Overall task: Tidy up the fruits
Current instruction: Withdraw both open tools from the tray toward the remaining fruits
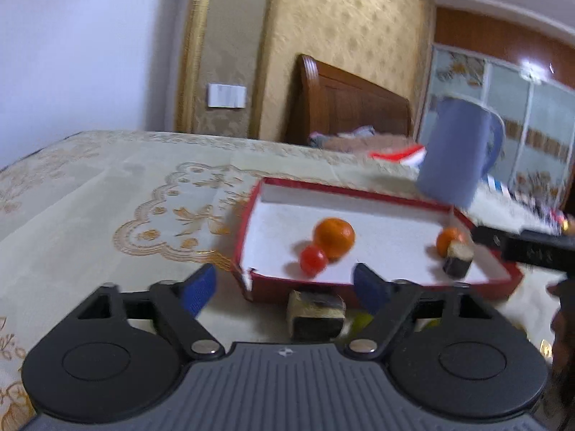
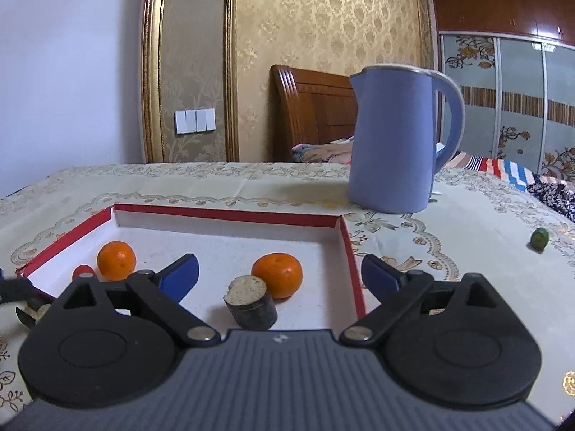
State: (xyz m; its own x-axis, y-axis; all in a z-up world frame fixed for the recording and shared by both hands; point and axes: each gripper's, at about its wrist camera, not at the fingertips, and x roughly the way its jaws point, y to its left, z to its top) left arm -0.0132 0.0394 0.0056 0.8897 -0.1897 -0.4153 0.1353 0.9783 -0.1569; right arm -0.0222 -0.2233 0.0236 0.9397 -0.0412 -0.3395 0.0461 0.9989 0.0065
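Observation:
A red-rimmed box with a white floor holds two oranges, a small red tomato and a dark-skinned cut chunk with a pale end. My left gripper is open at the box's near wall. A second dark chunk lies on the cloth between its blue pads, untouched. My right gripper is open over the box's right half, with the chunk and one orange ahead of it. It holds nothing.
A tall blue kettle stands behind the box's far right corner. A small green fruit lies on the embroidered tablecloth at the right. A bed with a wooden headboard is beyond the table.

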